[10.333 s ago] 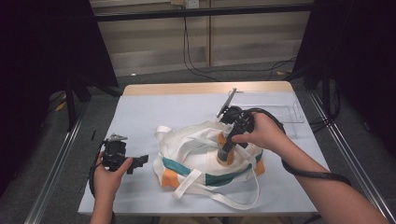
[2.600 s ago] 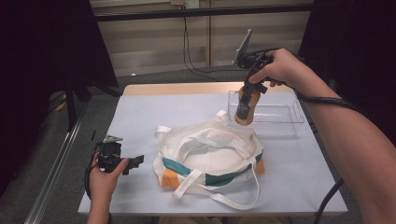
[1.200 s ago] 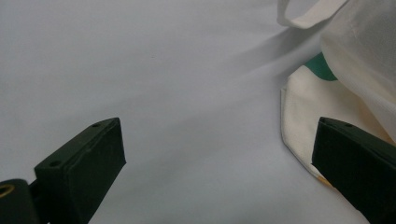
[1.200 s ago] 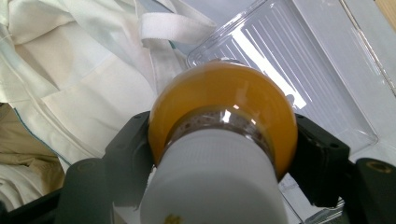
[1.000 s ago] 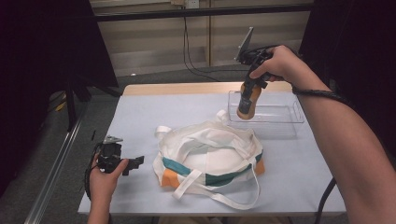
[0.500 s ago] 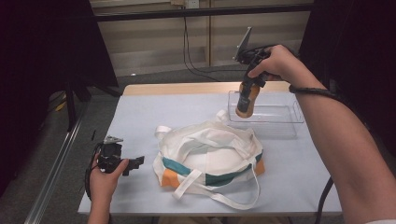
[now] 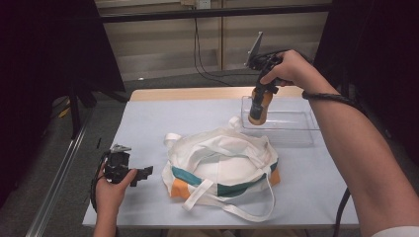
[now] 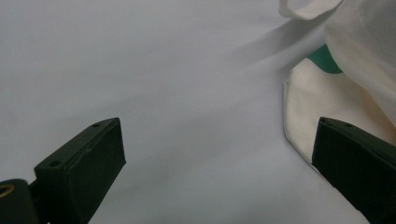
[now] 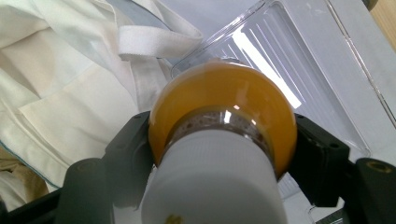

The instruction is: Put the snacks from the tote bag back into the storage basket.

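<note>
An amber bottle (image 7: 259, 106) with a white cap (image 9: 210, 186) hangs upright in the air, with my right gripper (image 7: 261, 85) shut on it just below the cap. It hovers over the left end of a clear plastic tray (image 7: 291, 129) at the table's back right. The bottle's orange shoulder (image 9: 223, 98) sits between the black jaws in the right gripper view, above the tray (image 9: 299, 60). A white tote bag (image 7: 222, 163) with teal and orange panels lies mid-table. My left gripper (image 7: 144, 174) rests open at the front left, its jaws wide apart with the bag's edge (image 8: 303, 107) by one jaw.
The bag's long white straps (image 7: 232, 210) spill toward the table's front edge. A metal rail (image 7: 59, 173) runs along the floor left of the table. Cables (image 7: 197, 54) hang against the back wall. Bare table surface (image 7: 148, 123) lies left of the bag.
My right gripper lifted the bottle out of the bag and carried it back and right to above the tray. In the last second it has barely shifted. The left gripper has stayed put.
</note>
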The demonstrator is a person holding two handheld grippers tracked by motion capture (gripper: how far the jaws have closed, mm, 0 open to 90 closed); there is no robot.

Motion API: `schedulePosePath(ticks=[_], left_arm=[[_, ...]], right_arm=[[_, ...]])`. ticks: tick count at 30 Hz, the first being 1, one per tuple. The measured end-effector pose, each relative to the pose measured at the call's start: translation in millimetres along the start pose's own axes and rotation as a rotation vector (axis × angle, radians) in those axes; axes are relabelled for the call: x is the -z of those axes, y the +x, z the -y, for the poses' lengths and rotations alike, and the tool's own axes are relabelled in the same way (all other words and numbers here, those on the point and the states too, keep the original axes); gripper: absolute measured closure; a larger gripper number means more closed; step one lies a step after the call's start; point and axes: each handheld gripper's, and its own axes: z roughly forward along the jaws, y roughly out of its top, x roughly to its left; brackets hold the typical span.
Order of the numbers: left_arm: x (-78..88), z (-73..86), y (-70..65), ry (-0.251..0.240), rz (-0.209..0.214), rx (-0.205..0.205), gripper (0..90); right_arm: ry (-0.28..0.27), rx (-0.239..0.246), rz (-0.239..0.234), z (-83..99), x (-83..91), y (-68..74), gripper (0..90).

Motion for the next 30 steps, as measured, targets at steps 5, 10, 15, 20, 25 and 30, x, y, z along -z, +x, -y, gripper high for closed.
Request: schedulePosePath(ticks=[5,10,15,20,25,30], left_arm=[[0.8,-0.1,0.7,-0.002,-0.001,0.001,2.4],[1.5,-0.2,0.9,0.001,-0.001,-0.003,2.4],[1.9,0.2,0.8,-0.014,-0.003,0.012,2.4],[1.9,0.3,0.7,-0.015,-0.003,0.012,2.4],[2.0,0.5,0.8,-0.013,-0.004,0.01,2.3],[1.8,0.6,0.8,-0.014,-0.003,0.011,2.3]], right_arm=[[0.0,0.006,-0.001,-2.4,-3.7,0.0,29.8],[0.002,0.014,0.001,-4.9,-8.0,0.6,29.8],[0.013,0.017,0.004,-7.3,-12.3,2.3,29.8],[0.01,0.029,0.0,-8.7,-15.7,2.3,29.8],[0.017,0.029,0.001,-9.5,-19.7,2.6,29.8],[0.015,0.04,0.001,-11.6,-21.0,4.1,29.8]])
